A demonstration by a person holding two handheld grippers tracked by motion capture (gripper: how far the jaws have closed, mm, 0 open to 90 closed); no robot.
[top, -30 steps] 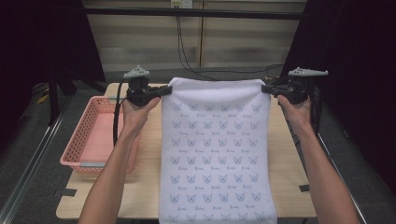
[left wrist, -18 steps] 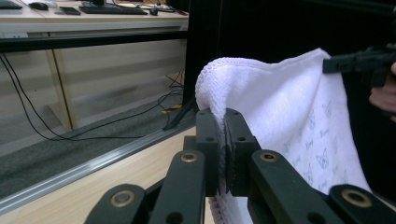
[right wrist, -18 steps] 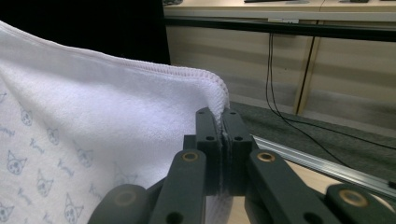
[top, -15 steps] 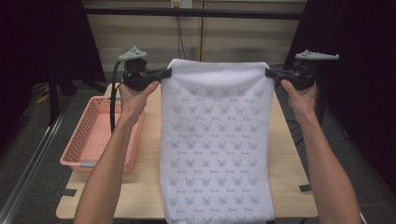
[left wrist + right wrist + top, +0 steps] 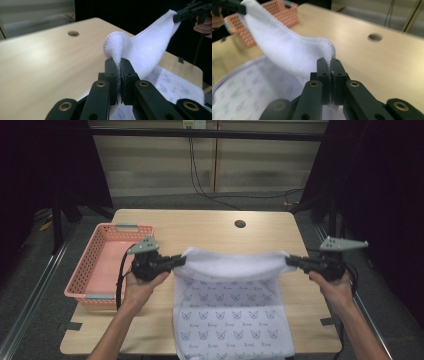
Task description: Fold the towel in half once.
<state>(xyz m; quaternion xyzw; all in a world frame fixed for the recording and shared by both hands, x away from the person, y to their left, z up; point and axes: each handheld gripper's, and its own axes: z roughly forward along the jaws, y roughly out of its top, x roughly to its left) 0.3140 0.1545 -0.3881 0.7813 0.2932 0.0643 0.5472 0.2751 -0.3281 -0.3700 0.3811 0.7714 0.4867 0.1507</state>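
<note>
**Towel held by two corners over the table**

Where the high view looks down, a light wooden table (image 5: 210,227) stands on a grey floor, with dark curtains at both sides and cables hanging at the far wall. A round hole (image 5: 240,224) is in the table top near the far edge. A pink basket (image 5: 95,270) sits on the left part of the table. The white towel (image 5: 230,320), printed with small grey animal faces, lies on the near middle of the table and hangs over the near edge. Its far edge is folded toward the person and lifted, showing a plain white side. The left gripper (image 5: 175,262) is clamped on the left corner and the right gripper (image 5: 294,262) on the right corner, each held by a hand.

In the left gripper view, the black jaws are closed tightly on a stitched corner of the towel (image 5: 147,55), which stretches to the far right toward the other gripper.

In the right gripper view, the jaws pinch the hemmed corner of the towel (image 5: 287,52); the basket (image 5: 279,12) is at the far left and looks blurred.
</note>
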